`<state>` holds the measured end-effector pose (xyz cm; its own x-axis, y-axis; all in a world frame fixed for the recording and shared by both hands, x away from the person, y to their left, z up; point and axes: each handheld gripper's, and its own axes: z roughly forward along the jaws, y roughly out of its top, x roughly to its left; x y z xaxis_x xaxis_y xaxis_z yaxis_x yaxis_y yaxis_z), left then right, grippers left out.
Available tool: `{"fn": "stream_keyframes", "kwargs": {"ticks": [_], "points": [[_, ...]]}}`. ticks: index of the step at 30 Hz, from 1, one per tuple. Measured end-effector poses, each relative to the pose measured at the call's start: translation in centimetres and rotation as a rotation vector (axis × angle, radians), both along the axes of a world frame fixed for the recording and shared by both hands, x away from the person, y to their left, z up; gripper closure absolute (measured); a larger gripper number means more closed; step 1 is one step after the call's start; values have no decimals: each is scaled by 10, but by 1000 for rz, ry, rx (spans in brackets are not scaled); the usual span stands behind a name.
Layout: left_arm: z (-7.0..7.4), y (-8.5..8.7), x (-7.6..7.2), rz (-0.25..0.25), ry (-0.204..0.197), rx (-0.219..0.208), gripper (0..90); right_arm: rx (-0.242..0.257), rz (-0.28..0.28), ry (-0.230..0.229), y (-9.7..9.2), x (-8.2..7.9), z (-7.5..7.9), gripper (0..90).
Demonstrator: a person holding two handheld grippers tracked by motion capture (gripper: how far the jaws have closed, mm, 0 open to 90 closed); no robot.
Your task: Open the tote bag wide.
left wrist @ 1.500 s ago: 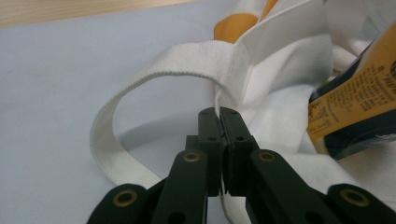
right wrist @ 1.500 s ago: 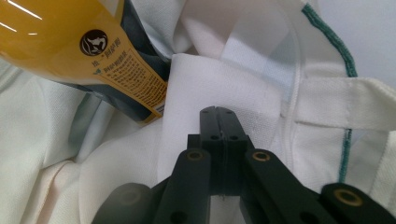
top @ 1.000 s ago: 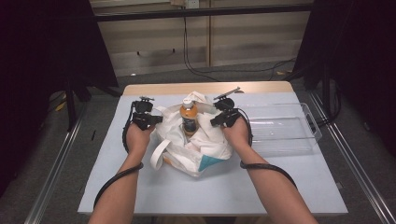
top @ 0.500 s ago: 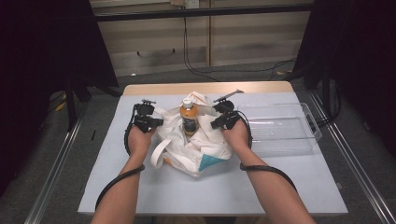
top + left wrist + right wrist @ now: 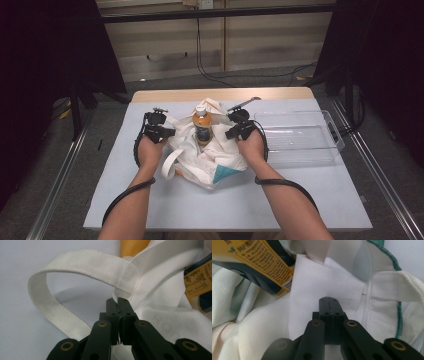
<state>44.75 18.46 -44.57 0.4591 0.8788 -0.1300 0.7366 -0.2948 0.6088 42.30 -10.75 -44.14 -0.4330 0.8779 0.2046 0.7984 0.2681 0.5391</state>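
A white cloth tote bag (image 5: 210,160) lies slumped in the middle of the table, and an orange drink bottle (image 5: 201,125) stands upright inside it. My left gripper (image 5: 159,127) is at the bag's left rim. In the left gripper view it (image 5: 118,301) is shut on the bag (image 5: 162,290) hem where the strap handle (image 5: 75,265) joins. My right gripper (image 5: 240,125) is at the right rim. In the right gripper view it (image 5: 329,300) is shut on a fold of the bag (image 5: 317,277), just below the bottle's (image 5: 257,262) yellow label.
A clear plastic tray (image 5: 300,137) stands on the pale table (image 5: 300,200) right of the bag, close to my right hand. Cables loop from both grippers along the forearms. Dark frame posts stand off the table's far corners.
My left gripper has edged slightly toward the bag and nearer to me. The right gripper and the bottle have not moved.
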Motion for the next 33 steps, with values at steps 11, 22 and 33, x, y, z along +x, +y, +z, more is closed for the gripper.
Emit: {"fn": "stream_keyframes", "kwargs": {"ticks": [11, 22, 33], "points": [[-1, -1, 0, -7, 3, 16, 882, -19, 2, 11, 1, -1, -3, 900], [-3, -2, -2, -7, 3, 21, 882, -25, -2, 6, 2, -2, -5, 900], [0, -2, -3, -6, 16, 24, 880, -22, -10, -7, 2, -5, -4, 900]]}}
